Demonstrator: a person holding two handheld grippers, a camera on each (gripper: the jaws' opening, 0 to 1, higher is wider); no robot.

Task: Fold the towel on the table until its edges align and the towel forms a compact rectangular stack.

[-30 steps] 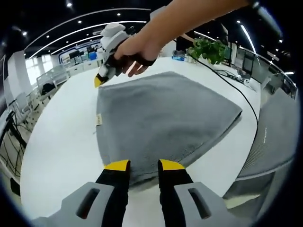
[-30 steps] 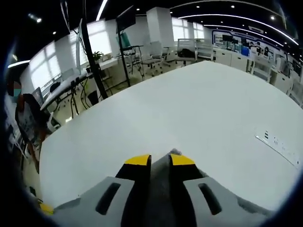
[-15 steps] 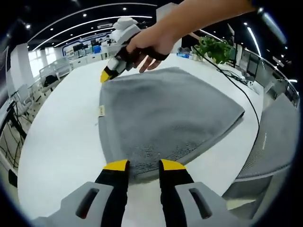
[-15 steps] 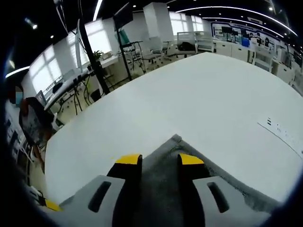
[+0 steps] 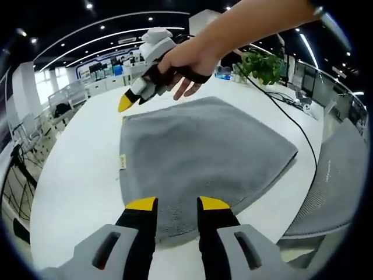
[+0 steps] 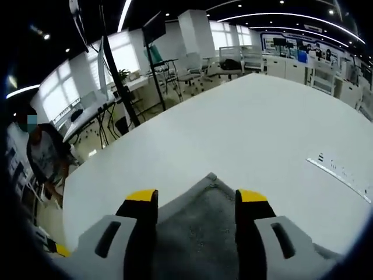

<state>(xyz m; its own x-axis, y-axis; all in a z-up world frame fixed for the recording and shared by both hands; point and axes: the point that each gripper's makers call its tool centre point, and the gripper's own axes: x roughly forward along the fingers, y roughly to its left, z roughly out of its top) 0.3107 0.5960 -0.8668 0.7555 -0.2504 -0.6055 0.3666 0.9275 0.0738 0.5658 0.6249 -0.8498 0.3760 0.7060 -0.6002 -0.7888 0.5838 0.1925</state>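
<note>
R hand-held gripper (image 6: 197,195) now wider (off towel (image 5: 198,151))

Open-plan office; desks (image 6: 125,79), chairs (image 6: 187,64)

Potted plant (image 5: 260,61) at far table edge, black cable (image 5: 294,114) trailing from it across white table (image 5: 76,151); grey chair (image 5: 338,175) just beside table; desks and chairs (image 6: 192,67) beyond; ceiling lights (image 5: 87,6) overhead
</note>
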